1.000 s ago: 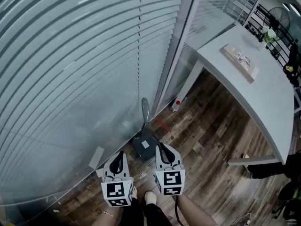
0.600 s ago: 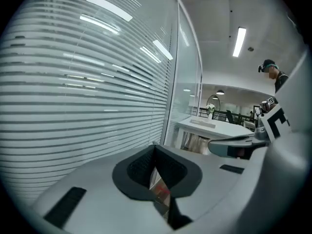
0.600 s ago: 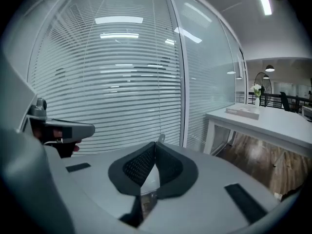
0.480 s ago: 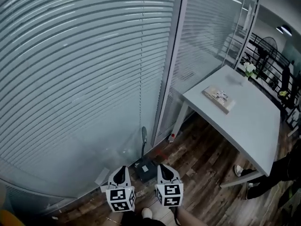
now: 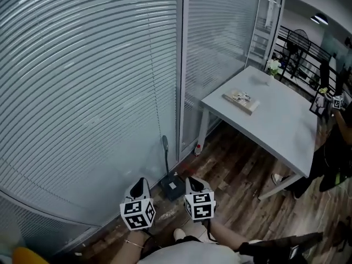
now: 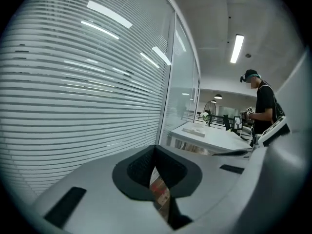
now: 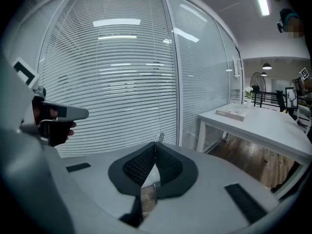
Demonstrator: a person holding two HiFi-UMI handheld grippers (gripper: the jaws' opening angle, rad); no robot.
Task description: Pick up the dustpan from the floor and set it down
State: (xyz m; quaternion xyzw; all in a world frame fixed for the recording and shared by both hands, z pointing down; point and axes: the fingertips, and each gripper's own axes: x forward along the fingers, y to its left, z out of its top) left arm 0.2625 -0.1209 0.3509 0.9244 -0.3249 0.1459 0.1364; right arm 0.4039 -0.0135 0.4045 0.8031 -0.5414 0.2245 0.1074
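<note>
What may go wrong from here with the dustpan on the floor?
1. The dustpan stands close to the glass wall with its thin handle upright; a knock could tip it against the glass.
2. The left gripper and the right gripper are both shut and empty; reaching for the handle like this would likely push it, not grasp it.

Head view: high up, steeply down on left tool [image 5: 140, 182], right tool [image 5: 192, 180], floor [image 5: 242, 169]. Left gripper view, right gripper view: close behind own jaws, roughly level. All share blinds [image 5: 82, 92], tabletop [image 5: 275, 120].
</note>
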